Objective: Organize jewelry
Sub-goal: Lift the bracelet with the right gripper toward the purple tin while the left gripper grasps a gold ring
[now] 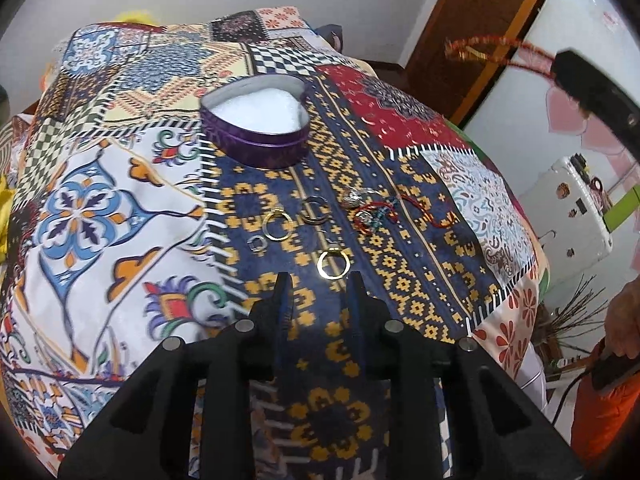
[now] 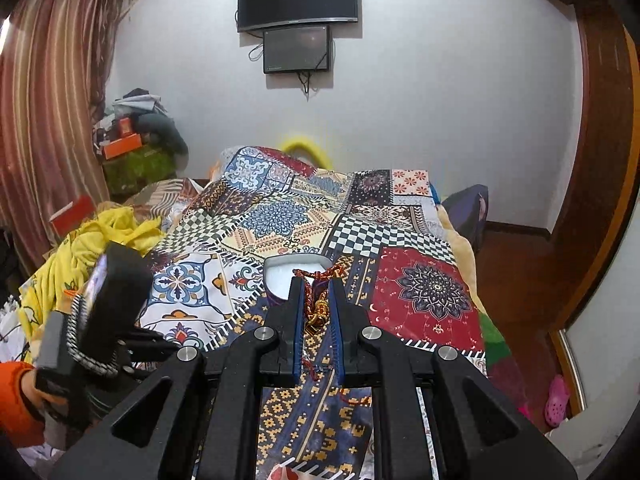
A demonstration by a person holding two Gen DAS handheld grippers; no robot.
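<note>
Several rings lie on the patterned bedspread point(image 1: 120, 208). A gold ring point(image 1: 334, 265) sits just ahead of my left gripper point(image 1: 320, 280), whose jaws stand apart with nothing between them. Farther off lie a gold hoop point(image 1: 277, 225), a dark ring point(image 1: 316, 210), a small silver ring point(image 1: 256, 242) and a red beaded bracelet point(image 1: 372, 216). The purple heart-shaped box point(image 1: 256, 136), lined in white, stands open behind them. My right gripper point(image 2: 316, 284) is shut on a red and gold cord bracelet point(image 2: 316, 308), lifted in front of the box point(image 2: 280, 272). That gripper also shows at upper right point(image 1: 592, 88).
The bedspread drops off at its right edge point(image 1: 520, 280) toward a white appliance point(image 1: 580, 200) and a wooden door point(image 1: 460, 40). Yellow cloth point(image 2: 100, 232) and piled clutter point(image 2: 136, 132) lie left of the bed. A person's orange sleeve point(image 2: 20, 400) holds the left gripper.
</note>
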